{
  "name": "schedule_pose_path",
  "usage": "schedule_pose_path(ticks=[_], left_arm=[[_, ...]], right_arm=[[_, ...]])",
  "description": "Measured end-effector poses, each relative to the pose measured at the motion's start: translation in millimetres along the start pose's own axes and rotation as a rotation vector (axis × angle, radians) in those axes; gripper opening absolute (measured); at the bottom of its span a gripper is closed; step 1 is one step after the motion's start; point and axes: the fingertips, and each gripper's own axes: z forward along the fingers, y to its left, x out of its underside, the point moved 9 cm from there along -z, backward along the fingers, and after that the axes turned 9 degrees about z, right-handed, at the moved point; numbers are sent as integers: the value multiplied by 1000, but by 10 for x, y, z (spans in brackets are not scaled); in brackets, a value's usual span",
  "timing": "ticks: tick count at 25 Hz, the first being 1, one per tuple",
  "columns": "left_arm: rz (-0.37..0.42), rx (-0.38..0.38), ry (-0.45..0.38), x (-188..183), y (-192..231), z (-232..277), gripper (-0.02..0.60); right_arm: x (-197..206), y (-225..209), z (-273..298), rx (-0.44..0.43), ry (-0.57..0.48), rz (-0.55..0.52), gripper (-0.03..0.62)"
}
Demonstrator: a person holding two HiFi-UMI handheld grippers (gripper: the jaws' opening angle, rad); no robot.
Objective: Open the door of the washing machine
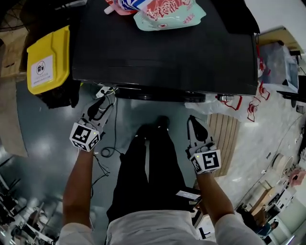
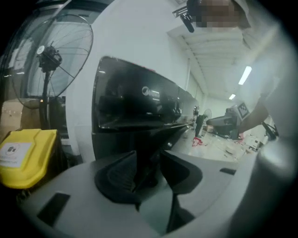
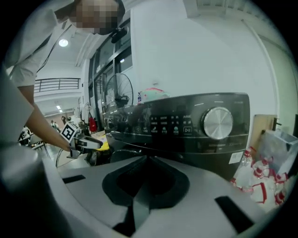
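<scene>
Looking down at ourselves: our dark trousers [image 1: 148, 177] are in the middle with an arm out on either side. Our left gripper [image 1: 103, 99] is released, jaws standing apart with nothing in the gap. Our right gripper [image 1: 191, 120] is clenched, tips meeting on nothing at all. Neither one is touching anything, and a cable [image 1: 107, 143] loops on the floor [image 1: 43, 134] just by the left one.

The washing machine [image 1: 162, 52] sits right in front of us, with a black top. Its door [image 1: 158, 94] shows as a dark rounded rim under the front edge, roughly between our two grippers. The right gripper view catches the control panel with its silver dial [image 3: 217, 122].

Further back, a couple of pouches [image 1: 169, 12] lie on top of the machine. A yellow bin [image 1: 48, 60] stands beside it on the left, and there's a fan [image 2: 51, 60] behind that.
</scene>
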Motion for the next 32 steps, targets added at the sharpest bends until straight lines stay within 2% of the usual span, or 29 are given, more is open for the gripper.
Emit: schedule_pose_path(ticks=[4,8,15,17,20,28,32], left_arm=[[50,80,69,301,14,319,184],[91,127,120,514,66,541,198],[205,221,181,663,107,817,204],[239,264,192,653,109,877,198],[283,336,210,630,72,932,149],[273,383,216,630,85,945,130],[285,422,254,596,106,965,118]], right_arm=[[264,-130,169,5,21,9,34],[502,-175,340,7,30,27,35],[762,-219,508,-13,51,27,34],[797,-248,514,-7,52,26,34],[831,-278,502,12,52,31,34],[802,-275,533,32,39,34,34],[764,-245,543,36,29,32,34]])
